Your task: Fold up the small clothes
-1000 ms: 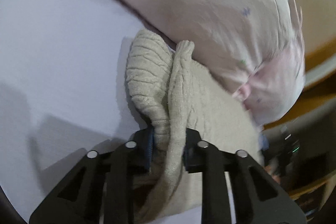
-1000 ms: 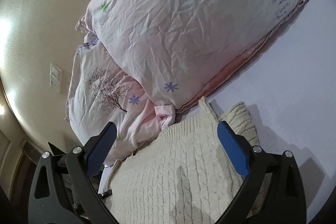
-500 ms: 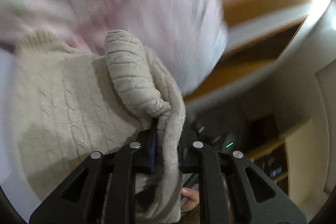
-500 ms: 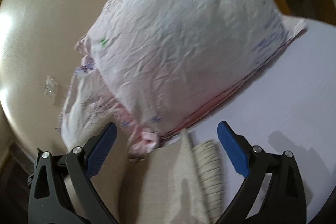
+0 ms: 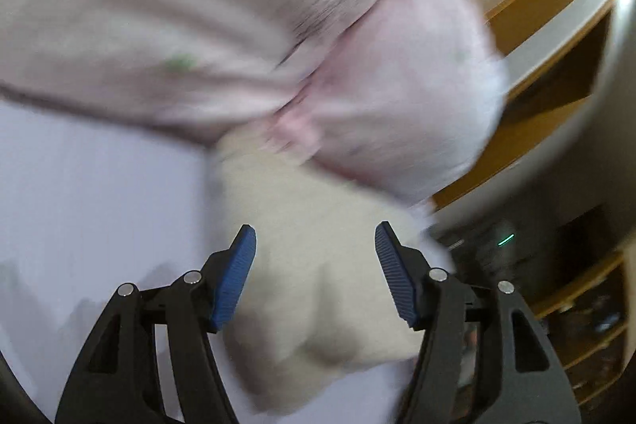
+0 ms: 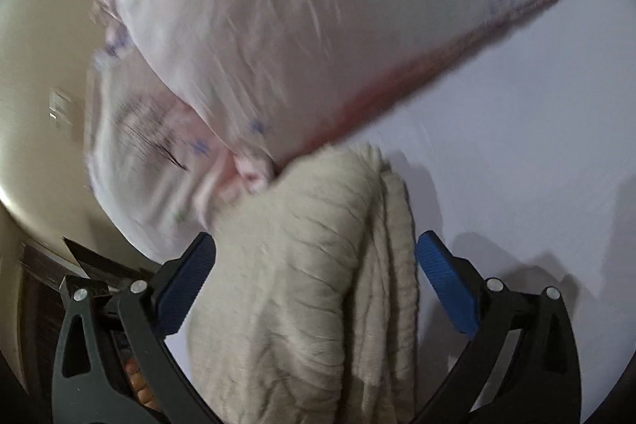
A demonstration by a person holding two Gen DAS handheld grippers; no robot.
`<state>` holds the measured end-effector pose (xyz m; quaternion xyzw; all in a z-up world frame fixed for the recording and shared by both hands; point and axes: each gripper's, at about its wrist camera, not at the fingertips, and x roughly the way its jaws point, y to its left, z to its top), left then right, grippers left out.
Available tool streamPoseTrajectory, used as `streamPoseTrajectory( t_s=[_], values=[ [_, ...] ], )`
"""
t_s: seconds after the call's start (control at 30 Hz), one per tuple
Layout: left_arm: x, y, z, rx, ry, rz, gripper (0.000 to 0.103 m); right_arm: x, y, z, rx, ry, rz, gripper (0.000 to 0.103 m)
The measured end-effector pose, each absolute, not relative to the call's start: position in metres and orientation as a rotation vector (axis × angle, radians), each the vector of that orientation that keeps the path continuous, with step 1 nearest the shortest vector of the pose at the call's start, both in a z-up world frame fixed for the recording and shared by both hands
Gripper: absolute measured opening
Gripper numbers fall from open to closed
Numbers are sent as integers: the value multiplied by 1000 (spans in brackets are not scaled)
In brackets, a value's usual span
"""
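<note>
A cream cable-knit sweater (image 6: 318,265) lies folded in layers on the pale lilac bed sheet (image 6: 516,146), its far end against the pillows. It also shows, blurred, in the left wrist view (image 5: 318,265). My left gripper (image 5: 314,245) is open and empty, its blue pads spread just above the sweater. My right gripper (image 6: 316,249) is open and empty, its jaws straddling the folded sweater without closing on it.
Two pink-white floral pillows (image 6: 298,26) are stacked behind the sweater, also in the left wrist view (image 5: 238,26). A wooden headboard (image 5: 556,26) and a beige wall (image 6: 39,66) lie beyond. The bed edge is near the sweater's side.
My left gripper has opened and let go of the sweater fold it held, which now lies on the sweater. The right gripper has moved closer over the sweater. Both views are blurred from motion.
</note>
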<state>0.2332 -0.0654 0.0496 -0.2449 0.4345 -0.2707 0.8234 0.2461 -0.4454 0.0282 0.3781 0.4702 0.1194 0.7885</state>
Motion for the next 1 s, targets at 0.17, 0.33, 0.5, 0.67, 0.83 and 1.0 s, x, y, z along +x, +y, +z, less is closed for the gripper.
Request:
streamPoseTrajectory(
  t_s=[0.17,0.33,0.5,0.67,0.83,1.0],
  values=[
    [236,-88,19,-494,1040,-576,67,248,-431,14,778,1101,263,101],
    [242,-116,6,-458,1076,-560,76,249,-419,14,744,1088,306,87],
    [240,-107,7,-457,1048,-613,48,250,-412,2,841,1098,402,39],
    [222,-53,52,-307,944,-680,42,249,-374,15,911,1031,676,38],
    [219,-17,50,-216,951,-506,49,260,-328,12,630,1165,528,63],
    [161,-5,62,-221,825,-581,49,187,-359,70,686,929,556,72]
  ],
)
